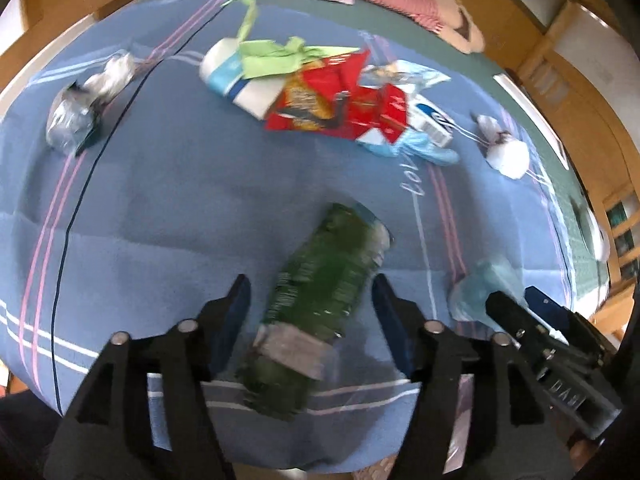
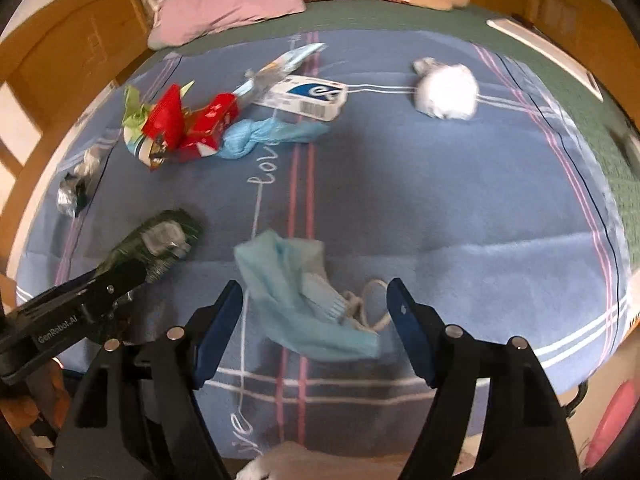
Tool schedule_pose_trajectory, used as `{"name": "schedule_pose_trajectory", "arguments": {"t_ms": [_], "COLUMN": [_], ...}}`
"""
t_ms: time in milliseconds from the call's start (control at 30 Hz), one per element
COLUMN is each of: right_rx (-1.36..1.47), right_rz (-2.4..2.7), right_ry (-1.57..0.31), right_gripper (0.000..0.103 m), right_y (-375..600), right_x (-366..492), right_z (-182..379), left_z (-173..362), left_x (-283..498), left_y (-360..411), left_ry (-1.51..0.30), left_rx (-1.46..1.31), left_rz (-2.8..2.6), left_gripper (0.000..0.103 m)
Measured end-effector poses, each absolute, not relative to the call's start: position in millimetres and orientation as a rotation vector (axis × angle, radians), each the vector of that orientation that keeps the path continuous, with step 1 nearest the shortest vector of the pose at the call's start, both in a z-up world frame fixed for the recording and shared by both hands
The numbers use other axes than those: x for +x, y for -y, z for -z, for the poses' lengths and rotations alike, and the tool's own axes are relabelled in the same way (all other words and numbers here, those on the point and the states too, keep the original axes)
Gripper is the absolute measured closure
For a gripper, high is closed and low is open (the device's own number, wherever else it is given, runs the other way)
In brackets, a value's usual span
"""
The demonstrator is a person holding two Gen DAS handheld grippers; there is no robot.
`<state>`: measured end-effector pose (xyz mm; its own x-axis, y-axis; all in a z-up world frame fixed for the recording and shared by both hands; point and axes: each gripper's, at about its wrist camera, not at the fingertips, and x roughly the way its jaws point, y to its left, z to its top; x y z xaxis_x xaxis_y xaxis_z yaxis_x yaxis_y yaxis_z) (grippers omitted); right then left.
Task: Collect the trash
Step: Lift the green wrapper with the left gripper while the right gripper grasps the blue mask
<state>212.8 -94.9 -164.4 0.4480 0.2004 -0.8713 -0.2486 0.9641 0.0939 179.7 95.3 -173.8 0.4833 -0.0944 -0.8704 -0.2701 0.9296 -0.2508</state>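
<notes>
On the bed [image 1: 160,200], the left hand-held gripper [image 1: 310,296] stood open around a green bottle [image 1: 320,296] that might roll away, and the right hand-held gripper [image 2: 316,300] gaped, gripping nothing, over a face mask [image 2: 296,296] whose limp fabric might slip.

Soft daylight, motion blur, fisheye warp
</notes>
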Motion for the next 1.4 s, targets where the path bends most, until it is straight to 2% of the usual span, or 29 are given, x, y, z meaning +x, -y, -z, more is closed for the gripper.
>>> {"name": "schedule_pose_trajectory", "arguments": {"t_ms": [167, 200, 267, 333, 367, 433, 467, 633, 967, 1400], "right_rx": [-0.168, -0.172, -0.165, -0.121, -0.1, -0.057, -0.031, 0.041, 0.058, 0.068], "right_rz": [-0.249, -0.247, -0.246, -0.252, -0.249, -0.253, -0.251, -0.251, -0.271, -0.305], "right_ry": [-1.098, -1.102, -1.123, -1.13, -1.122, -1.087, -1.064, -1.009, -0.995, -0.957], "right_gripper": [0.03, 0.034, 0.054, 0.069, 0.072, 0.073, 0.073, 0.073, 0.073, 0.073], "right_y": [71.7, 71.2, 74.8, 82.3, 87.0, 94.5, 100.3, 117.0, 112.4, 111.2], "right_x": [217.1, 215.8, 215.2, 214.5, 212.7, 207.1, 202.5, 181.9, 166.7, 153.0], "right_z": [185.2, 188.6, 195.0, 194.9, 190.4, 177.4, 168.5, 139.6, 134.9, 118.6], "left_z": [188.2, 189.3, 190.7, 192.1, 192.8, 192.7, 192.4, 191.5, 188.2, 159.5], "left_x": [186.5, 187.3, 189.1, 190.8, 191.9, 193.4, 194.0, 195.9, 192.5, 180.5], "left_y": [-91.1, -89.0, -86.2, -83.1, -82.1, -79.5, -77.6, -72.3, -72.3, -78.5], "left_ry": [-1.137, -1.142, -1.15, -1.155, -1.155, -1.156, -1.153, -1.148, -1.131, -0.982], "left_rx": [-0.364, -0.344, -0.326, -0.309, -0.298, -0.275, -0.265, -0.257, -0.244, -0.202], "left_rz": [-0.118, -0.125, -0.129, -0.13, -0.128, -0.122, -0.114, -0.087, -0.079, -0.128], "left_gripper": [0.035, 0.035, 0.035, 0.034, 0.034, 0.037, 0.043, 0.051, 0.054, 0.059]}}
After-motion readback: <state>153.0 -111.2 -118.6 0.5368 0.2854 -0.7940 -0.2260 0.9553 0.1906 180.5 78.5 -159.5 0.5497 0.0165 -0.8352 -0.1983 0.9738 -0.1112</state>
